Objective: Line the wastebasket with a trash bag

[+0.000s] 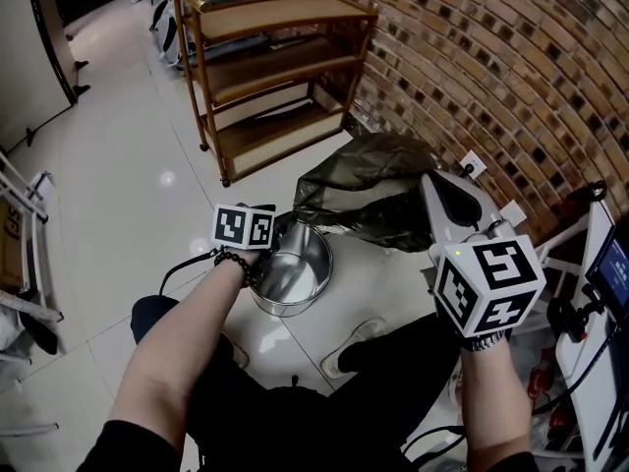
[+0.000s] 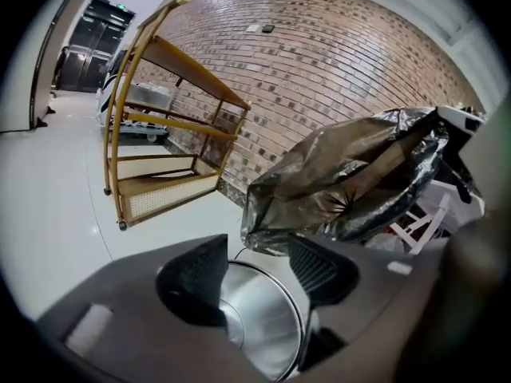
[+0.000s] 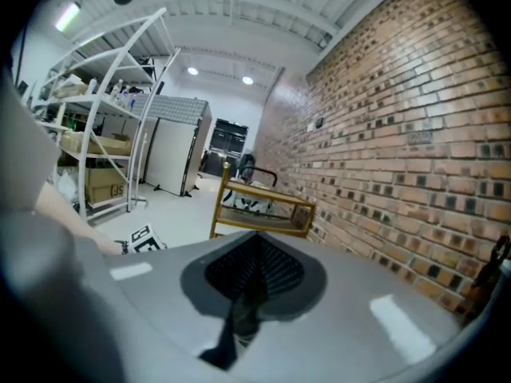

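A shiny steel wastebasket [image 1: 316,281] stands on the white floor just ahead of my knees. My left gripper [image 1: 279,232] hovers at its near-left rim. In the left gripper view the left gripper [image 2: 255,255] is open, with only the wastebasket [image 2: 259,321] showing between its pads. A crumpled dark olive trash bag [image 1: 366,187] hangs in the air above and right of the wastebasket. My right gripper [image 1: 429,187] is shut on the bag's upper right edge. In the right gripper view a thin dark strip of bag [image 3: 237,319] trails from the shut right gripper [image 3: 255,274]. The bag's lower corner [image 2: 267,230] hangs close above the left gripper's right pad.
A wooden shelf cart [image 1: 265,67] stands by the brick wall [image 1: 491,57] beyond the wastebasket. A wall socket [image 1: 472,163] and white frames with cables [image 1: 590,283] are at the right. A shoe [image 1: 356,347] rests near the wastebasket. Metal shelving [image 3: 104,134] stands at the far left.
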A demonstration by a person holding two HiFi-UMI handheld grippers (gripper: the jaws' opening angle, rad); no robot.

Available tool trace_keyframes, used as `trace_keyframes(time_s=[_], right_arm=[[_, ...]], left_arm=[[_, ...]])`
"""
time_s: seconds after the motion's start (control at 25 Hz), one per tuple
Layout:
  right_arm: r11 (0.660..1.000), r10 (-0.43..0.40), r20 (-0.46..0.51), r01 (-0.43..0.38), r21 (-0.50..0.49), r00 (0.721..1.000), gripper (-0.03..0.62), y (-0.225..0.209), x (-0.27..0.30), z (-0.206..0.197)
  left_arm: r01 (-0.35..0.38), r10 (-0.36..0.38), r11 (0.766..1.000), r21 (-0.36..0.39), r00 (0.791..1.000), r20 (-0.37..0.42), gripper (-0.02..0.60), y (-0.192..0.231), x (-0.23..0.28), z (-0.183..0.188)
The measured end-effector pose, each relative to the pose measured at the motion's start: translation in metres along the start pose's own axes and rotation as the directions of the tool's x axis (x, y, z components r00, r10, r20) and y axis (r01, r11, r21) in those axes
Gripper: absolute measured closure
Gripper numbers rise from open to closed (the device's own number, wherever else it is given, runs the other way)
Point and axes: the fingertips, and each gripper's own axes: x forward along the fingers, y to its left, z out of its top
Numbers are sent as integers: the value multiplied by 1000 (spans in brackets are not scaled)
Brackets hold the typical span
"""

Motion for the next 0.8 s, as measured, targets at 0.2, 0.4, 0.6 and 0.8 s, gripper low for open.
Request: trace_keyframes(time_s=[0.2, 0.4, 0.6, 0.8], right_arm=[[995, 99, 40, -98, -22, 994, 592, 23, -9, 11], [986, 160, 41, -159, -44, 986, 592, 42, -15, 0], [980, 194, 29, -192, -57, 981, 592, 56, -19, -14], [973, 224, 30, -222, -67, 974, 592, 69, -18, -23]], left_arm=[[54, -36, 985, -165, 993, 110, 353, 25, -17, 13], [131, -36, 923, -361, 965, 259, 342, 59, -44, 33], [227, -34, 843, -487, 927, 374, 310, 79, -64, 49], [148, -2, 831, -536, 965, 264, 308, 82, -50, 32]])
